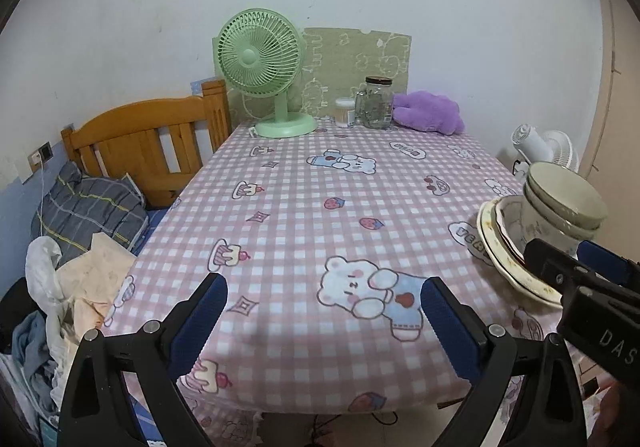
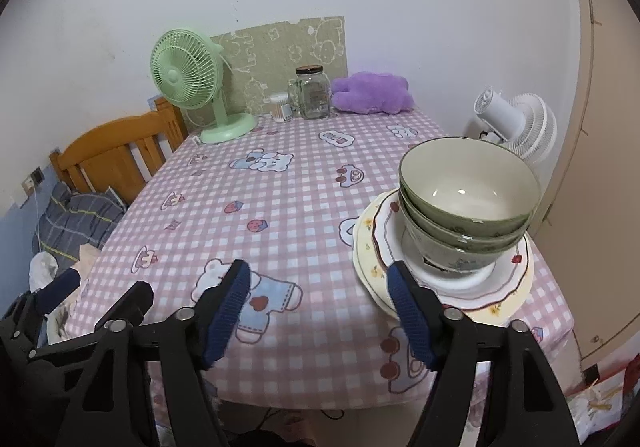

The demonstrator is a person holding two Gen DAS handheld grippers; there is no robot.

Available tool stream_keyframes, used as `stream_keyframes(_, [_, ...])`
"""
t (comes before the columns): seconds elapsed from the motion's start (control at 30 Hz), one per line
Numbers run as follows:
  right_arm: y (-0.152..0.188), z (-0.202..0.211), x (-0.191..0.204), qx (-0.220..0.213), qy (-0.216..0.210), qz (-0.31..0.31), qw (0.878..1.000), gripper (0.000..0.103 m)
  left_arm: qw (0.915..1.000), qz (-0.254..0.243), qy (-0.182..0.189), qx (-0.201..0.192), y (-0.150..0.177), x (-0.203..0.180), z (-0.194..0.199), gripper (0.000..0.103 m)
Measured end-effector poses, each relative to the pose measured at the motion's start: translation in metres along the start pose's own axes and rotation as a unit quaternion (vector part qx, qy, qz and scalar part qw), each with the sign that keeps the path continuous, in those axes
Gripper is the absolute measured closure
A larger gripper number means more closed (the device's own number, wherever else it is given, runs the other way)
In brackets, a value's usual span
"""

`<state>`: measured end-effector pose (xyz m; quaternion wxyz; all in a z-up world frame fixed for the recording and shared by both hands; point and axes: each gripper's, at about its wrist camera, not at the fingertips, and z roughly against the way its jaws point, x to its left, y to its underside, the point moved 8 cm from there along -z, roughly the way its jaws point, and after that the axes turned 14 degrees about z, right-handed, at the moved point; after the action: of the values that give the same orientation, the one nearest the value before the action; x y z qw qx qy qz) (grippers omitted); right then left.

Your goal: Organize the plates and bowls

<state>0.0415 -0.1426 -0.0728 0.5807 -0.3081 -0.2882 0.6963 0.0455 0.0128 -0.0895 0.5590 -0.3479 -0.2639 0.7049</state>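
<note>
Green bowls (image 2: pixel 468 191) sit nested on a white bowl, which rests on stacked floral plates (image 2: pixel 508 287) at the table's right front corner. In the left wrist view the same bowls (image 1: pixel 564 203) and plates (image 1: pixel 504 259) show at the right edge. My right gripper (image 2: pixel 318 273) is open and holds nothing; it hovers over the checked cloth just left of the plates, its right fingertip (image 2: pixel 396 275) in front of the plate rim. My left gripper (image 1: pixel 324 285) is open and holds nothing above the table's front edge. The right gripper (image 1: pixel 576 259) shows in the left wrist view in front of the plates.
At the table's back stand a green fan (image 1: pixel 260 67), a glass jar (image 1: pixel 376 103), a small white tub (image 1: pixel 345 113) and a purple plush (image 1: pixel 430 113). A white fan (image 2: pixel 516 123) stands right of the table. Left is a wooden bed frame (image 1: pixel 148 143) with bedding (image 1: pixel 92 207).
</note>
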Motion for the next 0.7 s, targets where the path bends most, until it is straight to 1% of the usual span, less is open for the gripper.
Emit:
stream_keyframes(0.17, [0.016,0.008,0.005,-0.013,-0.004,0.019,1.0,0.023,1.0,0.0,-0.003,0.002,0.013,0.0,0.002,0.004])
stream_keyframes(0.33, [0.02,0.016,0.003,-0.015,-0.002,0.021,1.0,0.023,1.0,-0.001,0.004,-0.001,0.018,-0.006,0.01,0.004])
stream_keyframes(0.57, [0.025,0.024,-0.005,-0.014,0.002,0.015,1.0,0.021,1.0,0.003,0.001,-0.008,0.02,-0.009,0.018,0.004])
stream_keyframes(0.7, [0.024,0.026,-0.01,-0.014,0.004,0.007,1.0,0.021,0.9997,0.02,-0.002,-0.015,0.015,-0.002,0.023,0.004])
